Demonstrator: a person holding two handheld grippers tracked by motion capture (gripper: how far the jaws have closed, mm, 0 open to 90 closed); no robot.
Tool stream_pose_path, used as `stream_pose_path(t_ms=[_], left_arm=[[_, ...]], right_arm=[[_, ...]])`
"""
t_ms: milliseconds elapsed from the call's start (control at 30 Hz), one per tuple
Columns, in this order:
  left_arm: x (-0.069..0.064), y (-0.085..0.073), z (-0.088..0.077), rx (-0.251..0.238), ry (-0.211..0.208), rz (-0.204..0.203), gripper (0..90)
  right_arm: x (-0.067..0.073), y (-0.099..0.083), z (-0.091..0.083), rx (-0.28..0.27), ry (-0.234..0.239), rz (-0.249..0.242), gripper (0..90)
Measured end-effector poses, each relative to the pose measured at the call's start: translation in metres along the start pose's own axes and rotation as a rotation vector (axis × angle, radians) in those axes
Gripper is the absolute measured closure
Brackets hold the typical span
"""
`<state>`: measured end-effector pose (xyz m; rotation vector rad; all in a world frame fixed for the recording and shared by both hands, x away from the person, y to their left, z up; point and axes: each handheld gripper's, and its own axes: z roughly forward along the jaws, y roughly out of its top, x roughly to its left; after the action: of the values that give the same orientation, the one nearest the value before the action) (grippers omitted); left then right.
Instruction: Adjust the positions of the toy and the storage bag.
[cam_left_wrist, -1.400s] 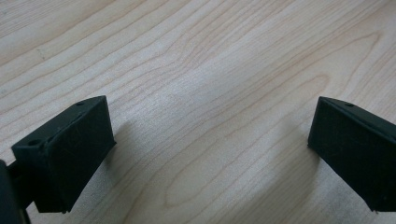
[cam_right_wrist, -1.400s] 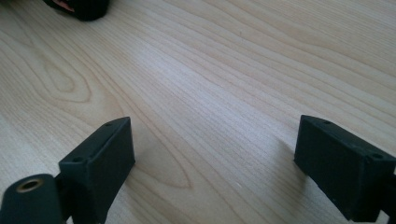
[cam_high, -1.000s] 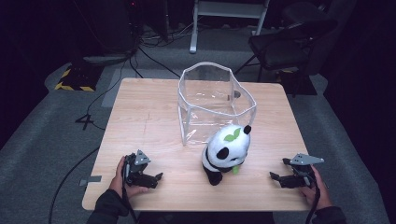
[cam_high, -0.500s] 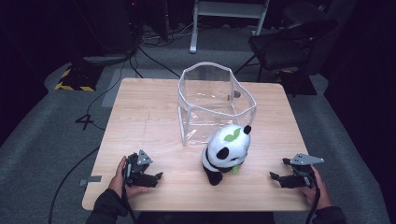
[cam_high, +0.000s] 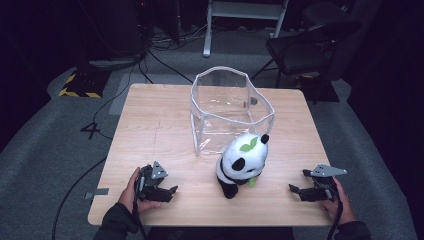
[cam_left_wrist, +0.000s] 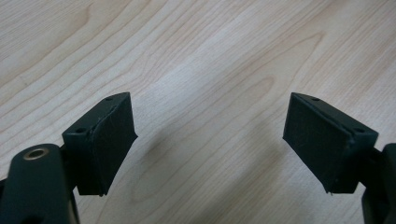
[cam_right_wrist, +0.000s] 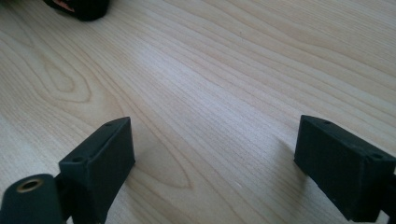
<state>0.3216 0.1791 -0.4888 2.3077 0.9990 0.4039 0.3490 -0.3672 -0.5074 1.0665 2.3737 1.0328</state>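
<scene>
A black-and-white panda plush (cam_high: 242, 162) with a green leaf on its head sits on the wooden table (cam_high: 150, 125), just in front of a clear plastic container (cam_high: 230, 107). My left gripper (cam_high: 169, 192) rests near the front edge, left of the panda. Its jaws have just been closing partway and now stand open over bare wood (cam_left_wrist: 210, 140), with nothing between them. My right gripper (cam_high: 296, 190) rests near the front edge, right of the panda. It is open over bare wood (cam_right_wrist: 215, 158). A dark bit of the plush (cam_right_wrist: 77, 7) shows at the top left of the right gripper view.
Each gripper is held by a hand, and a cable (cam_high: 75, 187) trails off the table's left side. A dark chair (cam_high: 305, 47) and a white stand (cam_high: 245, 15) are on the grey floor behind the table. Bare wood lies left of the container.
</scene>
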Motion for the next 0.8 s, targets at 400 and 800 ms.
stream_pose_path(t_ms=[400, 800], left_arm=[[-0.013, 0.010, 0.001, 0.007, -0.017, 0.044, 17.2], [-0.022, 0.023, 0.004, 0.001, -0.024, 0.076, 16.8]], right_arm=[[0.000, 0.000, 0.000, 0.000, 0.000, 0.000, 12.0], [0.000, 0.000, 0.000, 0.000, 0.000, 0.000, 12.0]])
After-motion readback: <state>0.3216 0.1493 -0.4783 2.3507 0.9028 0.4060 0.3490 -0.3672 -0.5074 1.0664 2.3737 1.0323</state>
